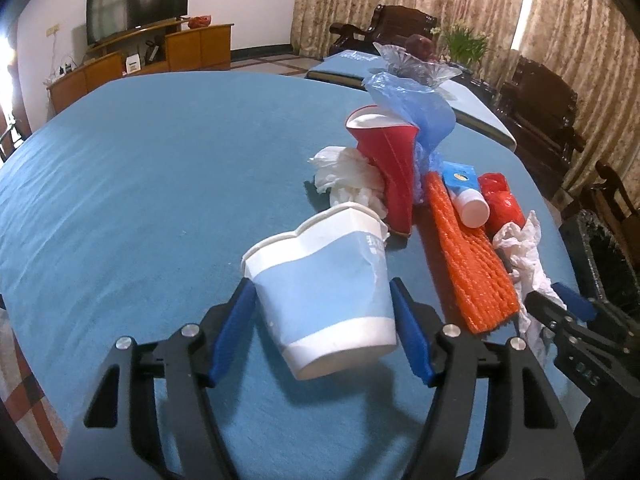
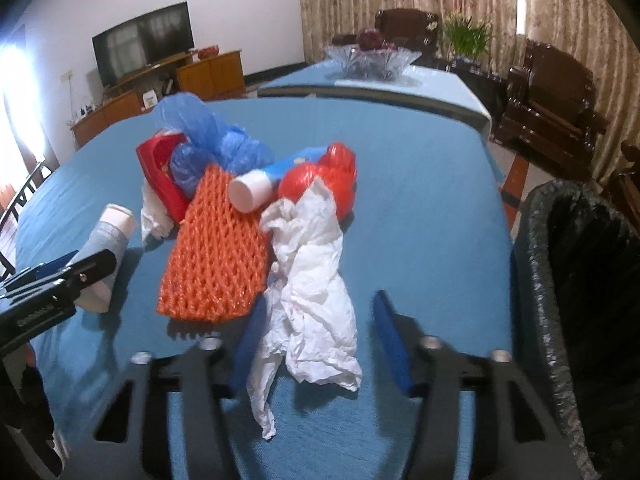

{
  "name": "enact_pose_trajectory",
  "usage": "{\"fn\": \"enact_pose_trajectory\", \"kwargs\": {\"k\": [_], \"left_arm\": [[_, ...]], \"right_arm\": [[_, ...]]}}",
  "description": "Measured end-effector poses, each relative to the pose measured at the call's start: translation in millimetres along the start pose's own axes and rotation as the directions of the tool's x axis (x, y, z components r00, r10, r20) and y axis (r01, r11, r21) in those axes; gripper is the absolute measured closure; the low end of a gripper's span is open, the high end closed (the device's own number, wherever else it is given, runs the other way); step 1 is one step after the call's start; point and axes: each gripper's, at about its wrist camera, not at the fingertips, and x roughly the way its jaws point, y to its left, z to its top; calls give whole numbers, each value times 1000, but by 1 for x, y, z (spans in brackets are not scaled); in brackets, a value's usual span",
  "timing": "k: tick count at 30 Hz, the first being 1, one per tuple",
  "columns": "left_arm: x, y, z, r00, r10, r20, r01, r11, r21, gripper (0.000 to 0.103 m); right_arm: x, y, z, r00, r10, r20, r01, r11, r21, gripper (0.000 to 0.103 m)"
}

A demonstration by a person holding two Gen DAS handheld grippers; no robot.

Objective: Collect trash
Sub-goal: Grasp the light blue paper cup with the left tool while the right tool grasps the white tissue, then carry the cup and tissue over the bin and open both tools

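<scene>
On the blue-clothed desk (image 1: pixel 140 184), our left hand-held gripper (image 1: pixel 322 330) clasps a crumpled blue-and-white paper cup (image 1: pixel 320 292) between its 2 pads. Our right hand-held gripper (image 2: pixel 318 338), spread wide, straddles white crumpled tissue (image 2: pixel 312 280) near the orange foam net (image 2: pixel 218 248), left of the black-lined bin (image 2: pixel 576 280).

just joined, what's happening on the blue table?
Trash pickup in progress. The left gripper straddles a crushed blue-and-white paper cup; whether it is squeezing is unclear. The right gripper is open around a crumpled white tissue. The rest of the pile, including the orange foam net, is untouched. A lined bin stands at the table's right.
</scene>
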Motion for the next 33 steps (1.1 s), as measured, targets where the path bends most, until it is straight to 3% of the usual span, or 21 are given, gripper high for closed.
{"fn": "enact_pose_trajectory", "kwargs": {"k": [3, 4, 17, 33], "left_arm": [[-4, -2, -1, 1000, -9, 3, 9, 1000, 5, 39], [-5, -3, -1, 1000, -11, 3, 11, 1000, 6, 39], [-44, -37, -1, 993, -101, 57, 98, 993, 61, 40], [-77, -116, 23, 964, -229, 134, 204, 963, 176, 41]], "right_arm": [[-2, -1, -2, 1000, 1, -4, -1, 1000, 6, 89], [-4, -2, -3, 1000, 4, -1, -4, 1000, 10, 91], [-70, -20, 4, 991, 1, 134, -6, 999, 40, 93], [-144, -66, 16, 960, -83, 268, 60, 994, 93, 93]]}}
